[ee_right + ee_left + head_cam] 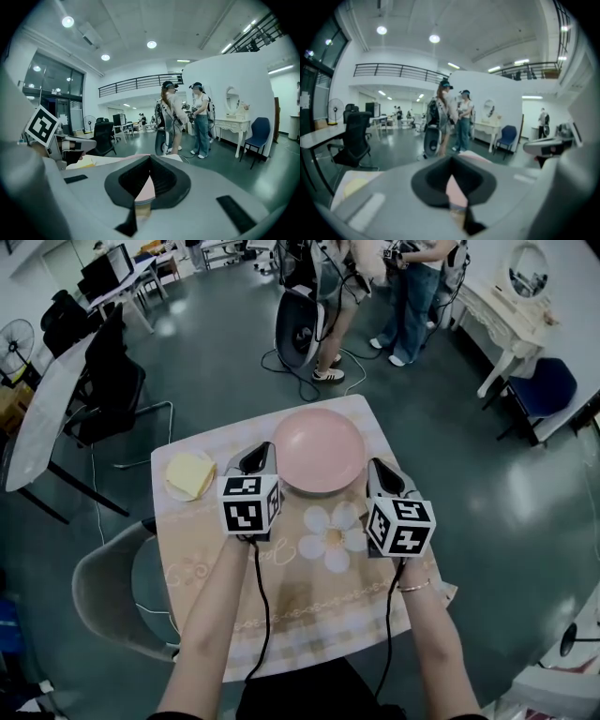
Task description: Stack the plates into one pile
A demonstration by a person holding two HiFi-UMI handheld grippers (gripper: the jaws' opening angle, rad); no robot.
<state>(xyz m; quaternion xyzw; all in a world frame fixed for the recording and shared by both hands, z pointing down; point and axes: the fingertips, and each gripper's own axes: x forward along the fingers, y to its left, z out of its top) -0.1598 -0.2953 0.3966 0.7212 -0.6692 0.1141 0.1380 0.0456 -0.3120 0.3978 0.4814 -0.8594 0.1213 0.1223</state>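
A pink plate (319, 448) lies at the far middle of the small table (309, 610). A yellow plate (190, 474) sits apart from it near the table's left edge. My left gripper (260, 457) hovers just off the pink plate's left rim, and my right gripper (382, 472) just off its right rim. Both are shut with nothing in them. In the left gripper view the closed gripper (451, 164) leaves a slit showing the pink plate (456, 191) below. The right gripper view shows the same, its gripper (150, 160) shut above the pink plate (146, 190).
A floral cloth covers the table. A grey chair (103, 587) stands at its left side and a black office chair (112, 381) farther back left. People (412, 287) stand on the floor beyond the table, with a white dresser (502, 320) at the right.
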